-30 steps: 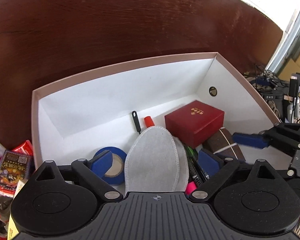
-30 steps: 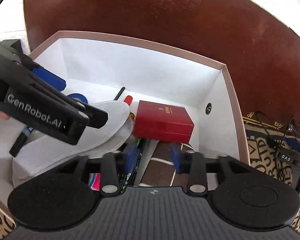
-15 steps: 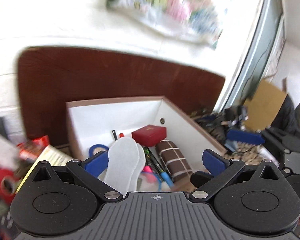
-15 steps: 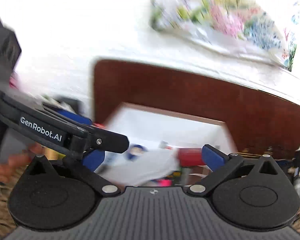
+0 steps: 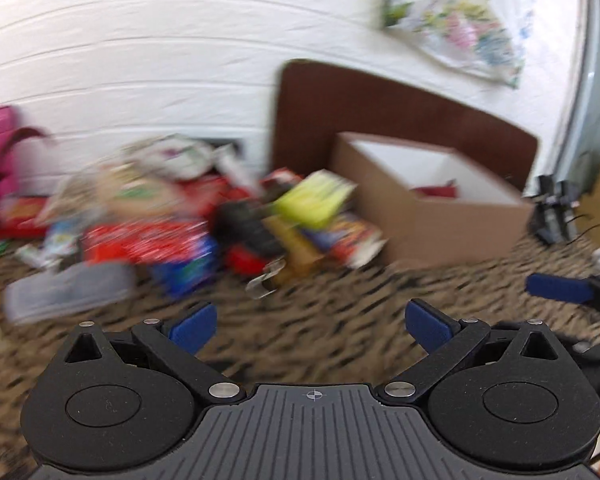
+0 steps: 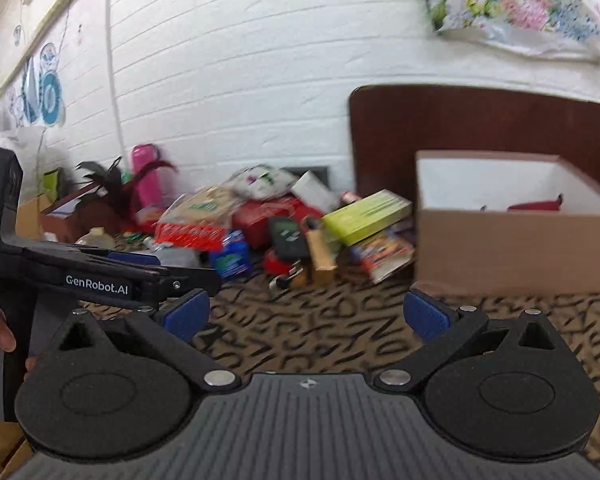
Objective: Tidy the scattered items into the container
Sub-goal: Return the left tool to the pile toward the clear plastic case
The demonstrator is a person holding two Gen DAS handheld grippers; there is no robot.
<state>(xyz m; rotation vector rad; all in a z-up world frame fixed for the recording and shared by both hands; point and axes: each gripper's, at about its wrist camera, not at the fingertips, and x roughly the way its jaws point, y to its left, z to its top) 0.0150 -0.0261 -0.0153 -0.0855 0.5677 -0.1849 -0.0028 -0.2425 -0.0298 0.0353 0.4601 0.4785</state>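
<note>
The cardboard box (image 5: 452, 228) with a white inside stands on the patterned carpet at the right, also in the right wrist view (image 6: 512, 248); a red item shows inside it. A blurred pile of scattered items (image 5: 204, 224) lies left of it, with a yellow-green box (image 6: 366, 212), a black remote (image 6: 288, 242) and a blue pack (image 6: 230, 260). My left gripper (image 5: 307, 326) is open and empty, low over the carpet. My right gripper (image 6: 306, 314) is open and empty, back from the pile.
A dark wooden board (image 6: 480, 128) leans on the white brick wall behind the box. A pink bottle (image 6: 146, 176) and a dark plant stand far left. Black cables and clips (image 5: 556, 212) lie right of the box. A grey cloth (image 5: 68, 290) lies front left.
Both grippers pulled back and up out of the box and now face the pile from a distance. The white insole stayed in the box. The right gripper opened.
</note>
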